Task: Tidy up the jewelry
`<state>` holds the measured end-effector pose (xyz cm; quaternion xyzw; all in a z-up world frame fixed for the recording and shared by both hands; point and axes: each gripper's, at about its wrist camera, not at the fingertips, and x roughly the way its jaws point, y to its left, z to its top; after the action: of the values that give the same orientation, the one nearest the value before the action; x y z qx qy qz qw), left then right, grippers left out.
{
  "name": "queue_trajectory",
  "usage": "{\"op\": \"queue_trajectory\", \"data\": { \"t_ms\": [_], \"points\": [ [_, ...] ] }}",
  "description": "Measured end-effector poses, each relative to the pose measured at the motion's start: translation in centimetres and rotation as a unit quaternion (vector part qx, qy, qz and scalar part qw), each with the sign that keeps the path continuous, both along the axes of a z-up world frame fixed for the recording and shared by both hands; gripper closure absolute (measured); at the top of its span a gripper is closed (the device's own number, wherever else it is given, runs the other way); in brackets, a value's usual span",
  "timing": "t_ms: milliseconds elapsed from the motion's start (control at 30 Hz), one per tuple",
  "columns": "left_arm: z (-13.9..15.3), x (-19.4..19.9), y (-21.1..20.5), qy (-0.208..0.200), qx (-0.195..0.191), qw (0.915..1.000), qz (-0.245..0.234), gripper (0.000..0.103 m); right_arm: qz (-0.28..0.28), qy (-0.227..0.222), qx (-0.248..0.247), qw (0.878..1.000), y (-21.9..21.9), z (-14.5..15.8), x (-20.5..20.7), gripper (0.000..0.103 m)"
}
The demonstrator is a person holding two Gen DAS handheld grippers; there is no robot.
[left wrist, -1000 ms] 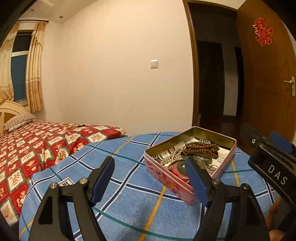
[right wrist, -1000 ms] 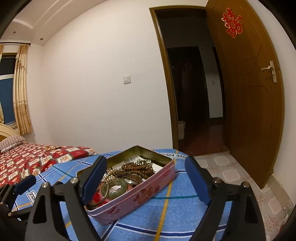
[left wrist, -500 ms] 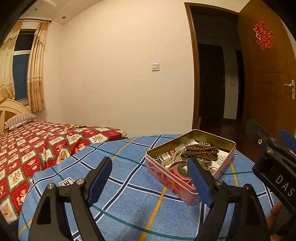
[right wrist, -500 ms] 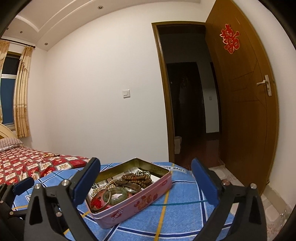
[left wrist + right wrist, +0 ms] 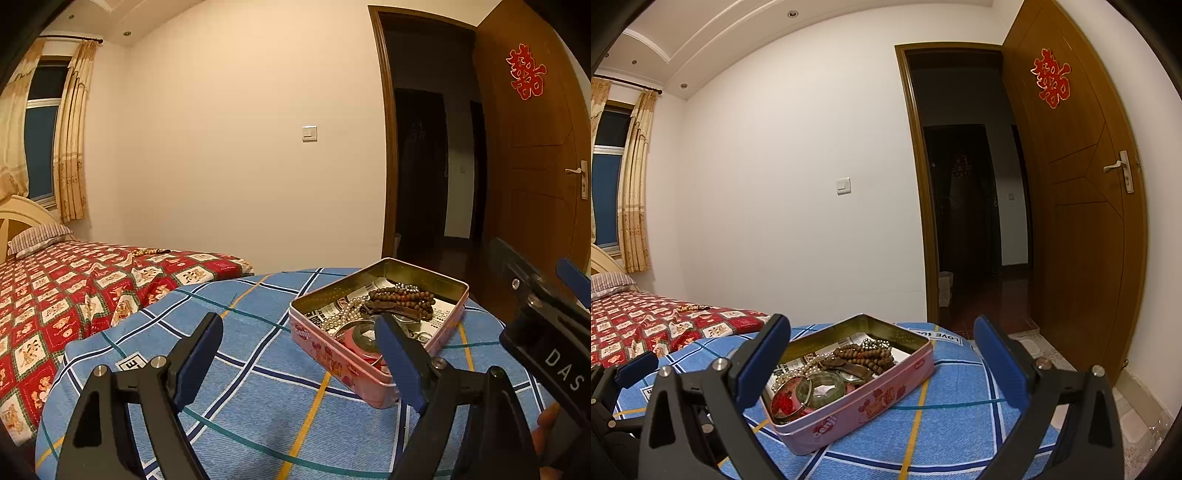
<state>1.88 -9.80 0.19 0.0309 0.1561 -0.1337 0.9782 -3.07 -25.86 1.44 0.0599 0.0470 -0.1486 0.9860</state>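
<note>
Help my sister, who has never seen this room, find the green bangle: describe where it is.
On the blue checked cloth sits an open pink metal tin of jewellery. At the tin's near end lies the translucent pale green bangle, beside a red bangle. Unlike the brown wooden bead strand behind it, it is one smooth glassy ring.

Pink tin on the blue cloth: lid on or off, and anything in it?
Lid off. The pink tin stands open and holds wooden beads, pearls and bangles.

A home bedroom: a bed (image 5: 74,280) with red patterned cover at 9 o'clock, curtained window (image 5: 40,147), wooden door (image 5: 1082,221) at 2 o'clock
</note>
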Motion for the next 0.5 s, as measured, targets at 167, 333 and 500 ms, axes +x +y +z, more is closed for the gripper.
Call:
{"op": "queue_trajectory", "data": {
  "t_ms": [167,333,500],
  "points": [
    [-0.02,0.00,-0.06,0.001,-0.001,1.0000,0.000,0.018,0.000,0.000,0.000,1.000,-0.01,0.02,0.02,0.001],
    [-0.02,0.00,-0.04,0.000,-0.002,1.0000,0.000,0.018,0.000,0.000,0.000,1.000,-0.01,0.03,0.01,0.001],
    [-0.09,0.00,-0.04,0.001,-0.004,1.0000,0.001,0.018,0.000,0.000,0.000,1.000,-0.01,0.04,0.01,0.001]
  ]
}}
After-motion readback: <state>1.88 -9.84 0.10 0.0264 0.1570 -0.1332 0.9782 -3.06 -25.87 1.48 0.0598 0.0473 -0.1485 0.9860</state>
